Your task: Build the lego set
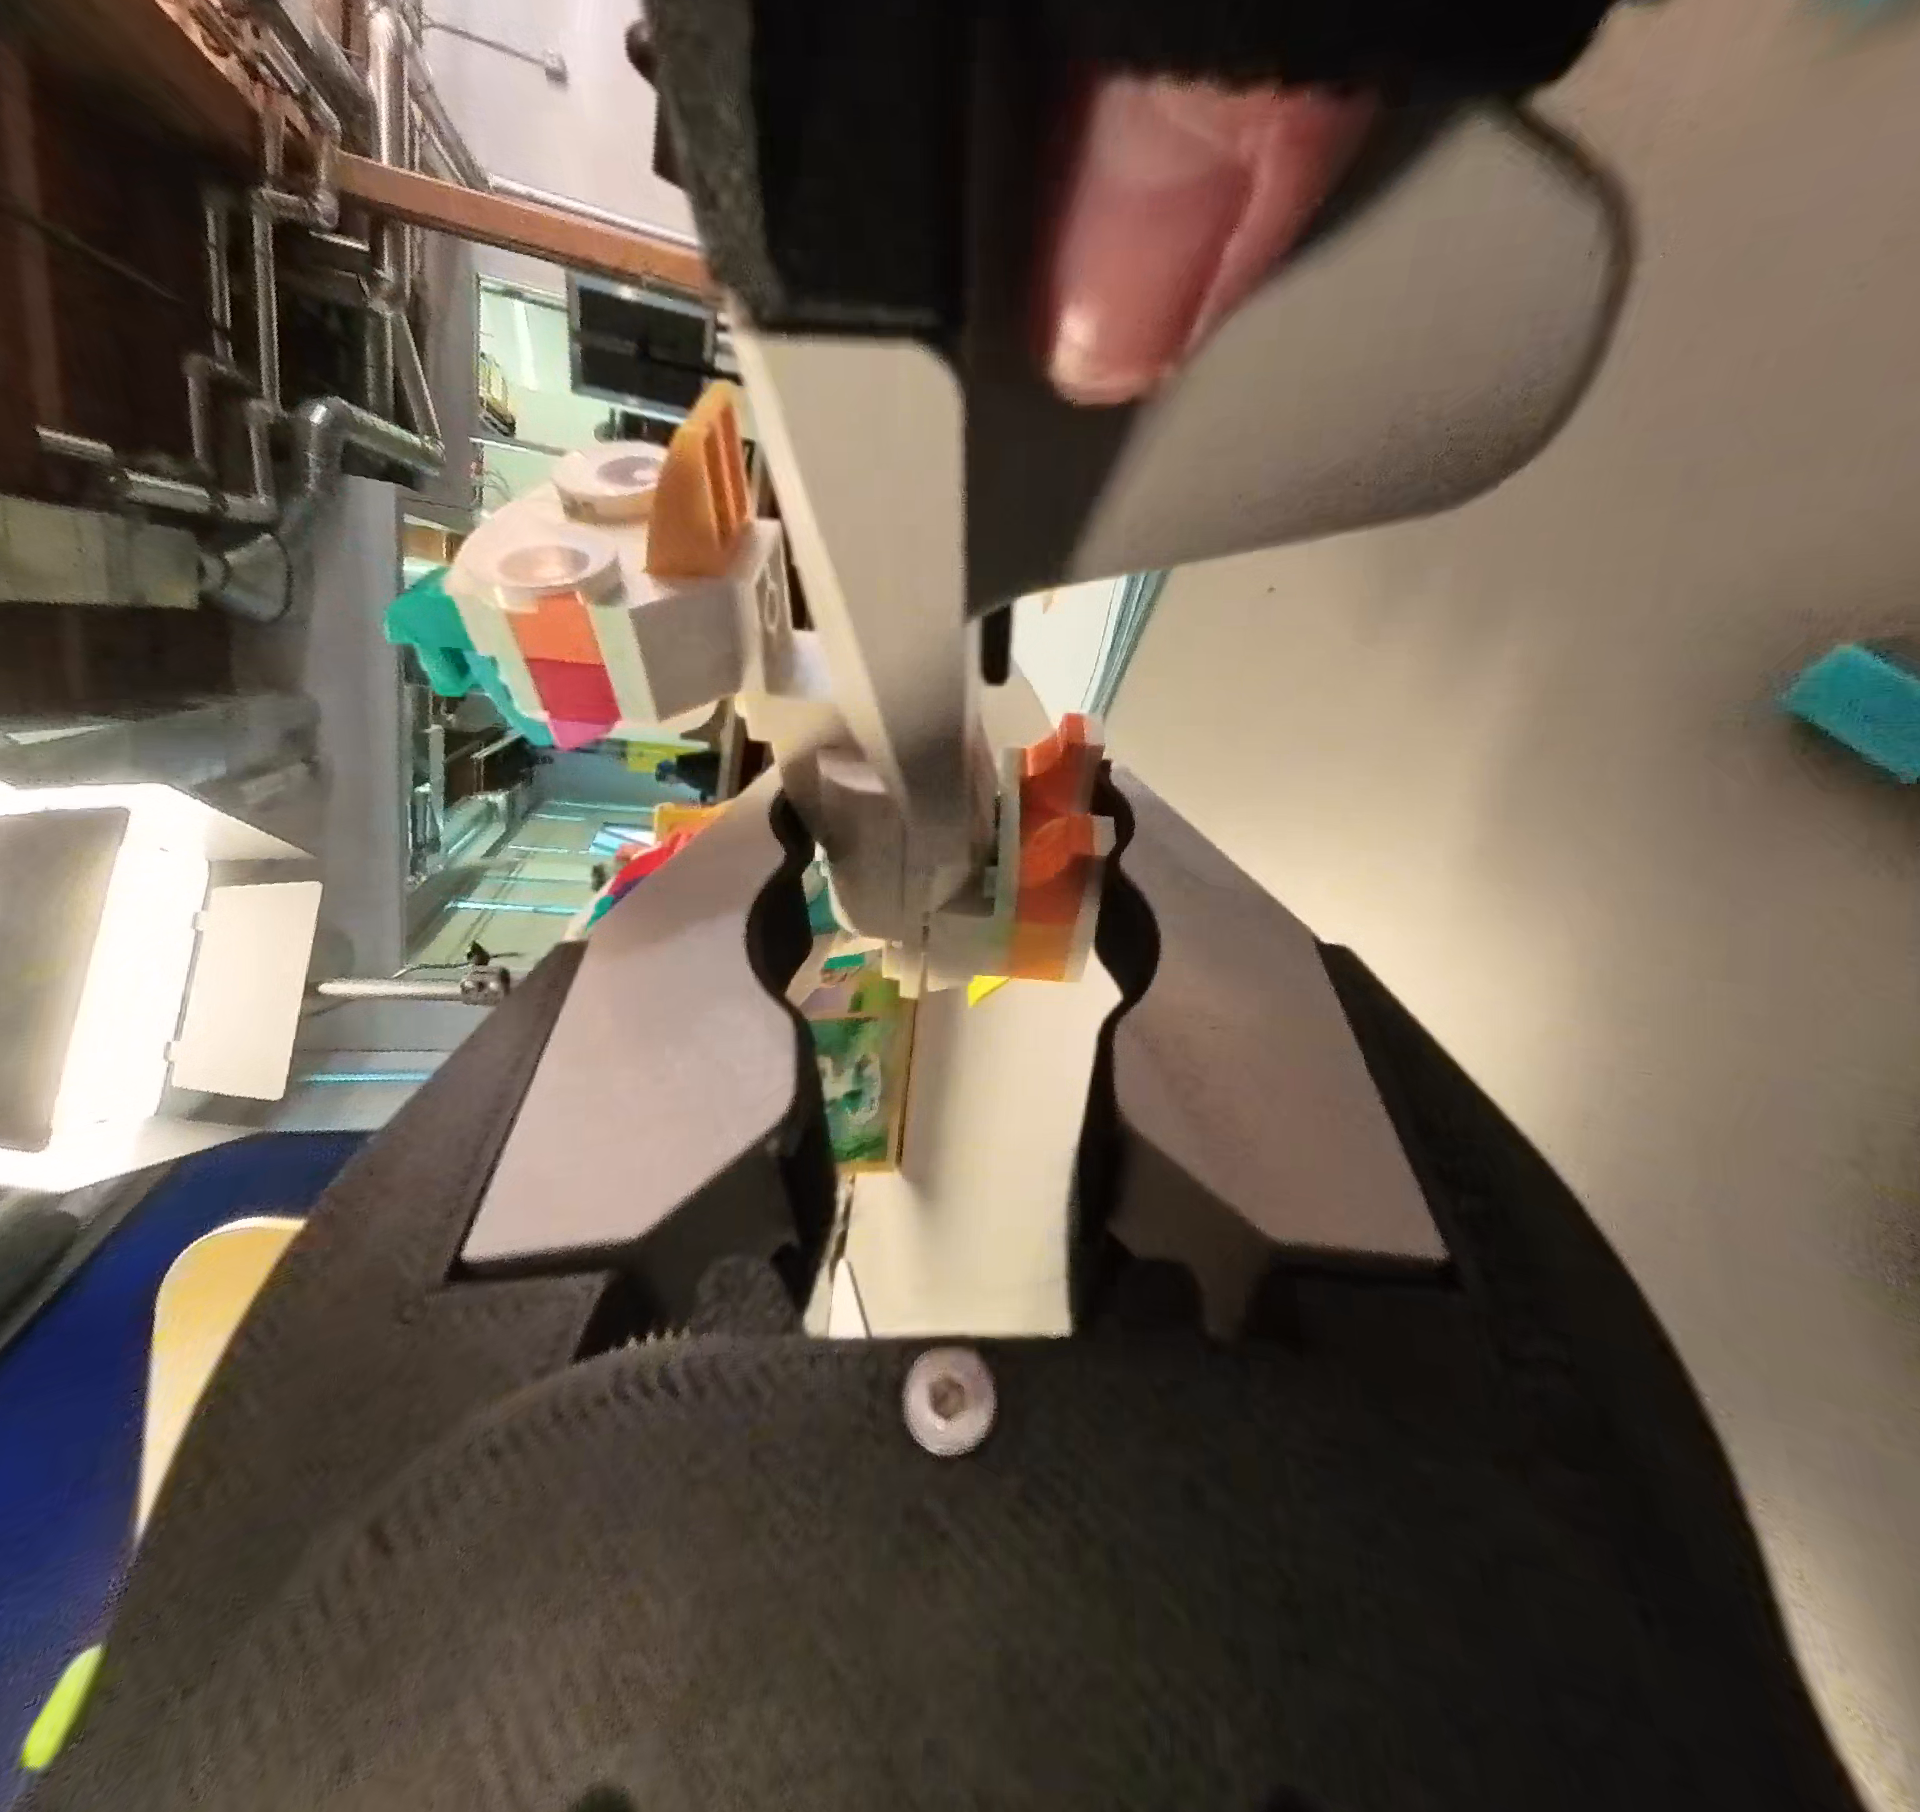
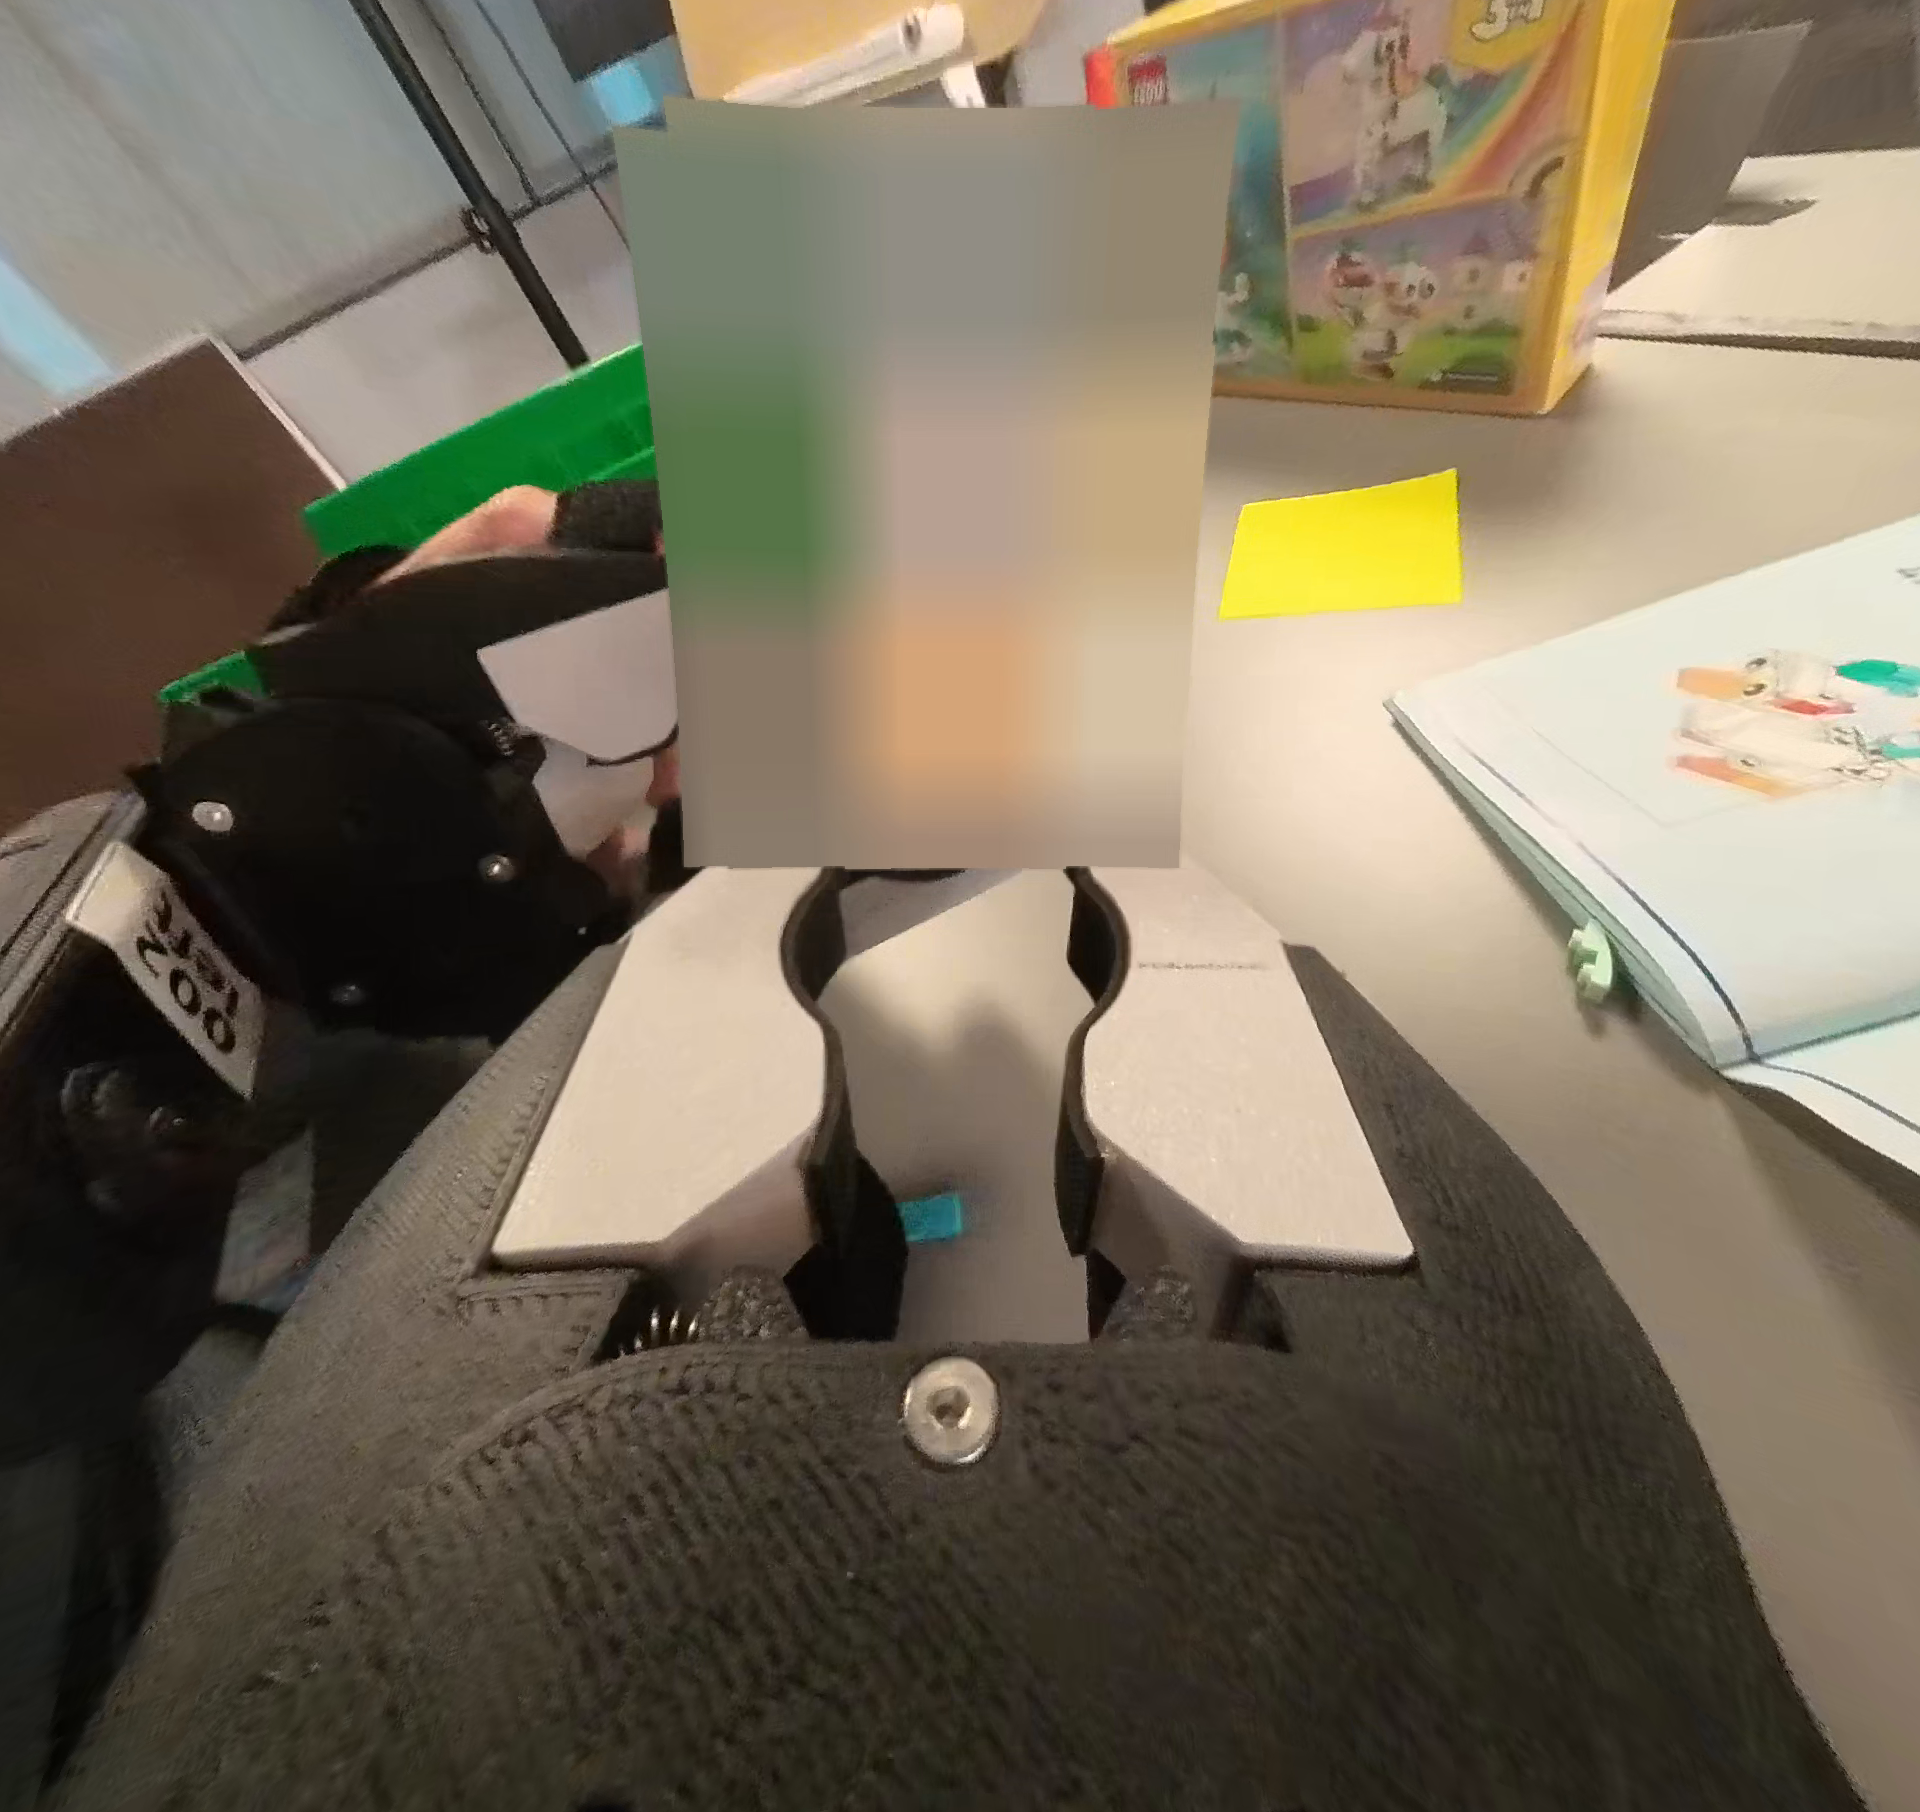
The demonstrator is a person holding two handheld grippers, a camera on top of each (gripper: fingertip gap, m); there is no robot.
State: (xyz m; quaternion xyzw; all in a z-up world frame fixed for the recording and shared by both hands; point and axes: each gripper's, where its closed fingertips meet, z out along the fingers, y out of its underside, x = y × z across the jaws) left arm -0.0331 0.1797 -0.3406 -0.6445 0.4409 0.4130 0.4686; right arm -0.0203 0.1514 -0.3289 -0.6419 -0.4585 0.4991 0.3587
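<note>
The lego model (image 1: 665, 619) is white with orange, red, pink and teal bricks and a tan horn. I hold it in the air, tilted sideways. My left gripper (image 1: 951, 827) is shut on its lower part, beside the orange pieces (image 1: 1055, 827). My right gripper (image 1: 925, 817) comes in from above, and its narrow tips pinch a white part of the same model. In the right wrist view, a mosaic patch hides that gripper's fingertips (image 2: 940, 889) and the model. The fingers (image 2: 1226, 1087) stand close together. The left gripper's body (image 2: 395, 806) shows at the left.
On the grey table are the yellow lego box (image 2: 1403, 204), a yellow sticky note (image 2: 1340, 547), the open instruction booklet (image 2: 1714, 827), a small mint piece (image 2: 1590, 962) and a green bin (image 2: 499, 474). Loose teal bricks (image 1: 1849, 713) (image 2: 935, 1222) lie on the table. My two grippers' fingertips are within a few centimetres of each other.
</note>
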